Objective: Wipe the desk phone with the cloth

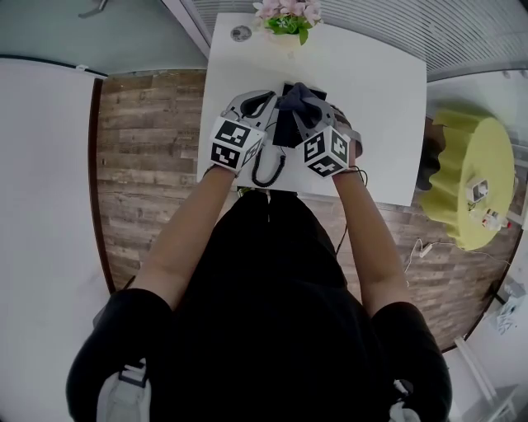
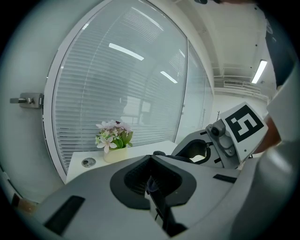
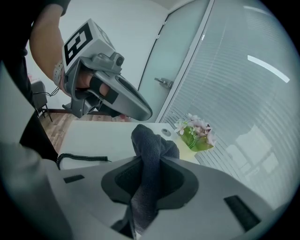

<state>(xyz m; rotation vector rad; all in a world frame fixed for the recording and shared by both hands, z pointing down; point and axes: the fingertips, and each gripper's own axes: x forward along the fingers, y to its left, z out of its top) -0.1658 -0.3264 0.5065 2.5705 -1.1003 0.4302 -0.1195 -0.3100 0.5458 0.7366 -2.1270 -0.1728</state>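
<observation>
The dark grey cloth (image 1: pixel 295 105) is bunched between my two grippers above the white desk (image 1: pixel 371 99). My right gripper (image 1: pixel 312 109) is shut on it, and in the right gripper view the cloth (image 3: pixel 151 140) stands up out of the closed jaws of that gripper (image 3: pixel 149 161). My left gripper (image 1: pixel 266 105) sits close beside it on the left, jaws closed (image 2: pixel 152 180), with only a thin dark sliver at the seam. The black desk phone (image 1: pixel 290 86) is mostly hidden under the cloth and grippers. Its coiled cord (image 1: pixel 268 169) trails toward the near edge.
A pot of pink and white flowers (image 1: pixel 287 21) stands at the desk's far edge beside a round cable grommet (image 1: pixel 241 33). A glass wall with blinds (image 2: pixel 122 84) rises behind the desk. On the wooden floor to the right stands a yellow round stool (image 1: pixel 466 181).
</observation>
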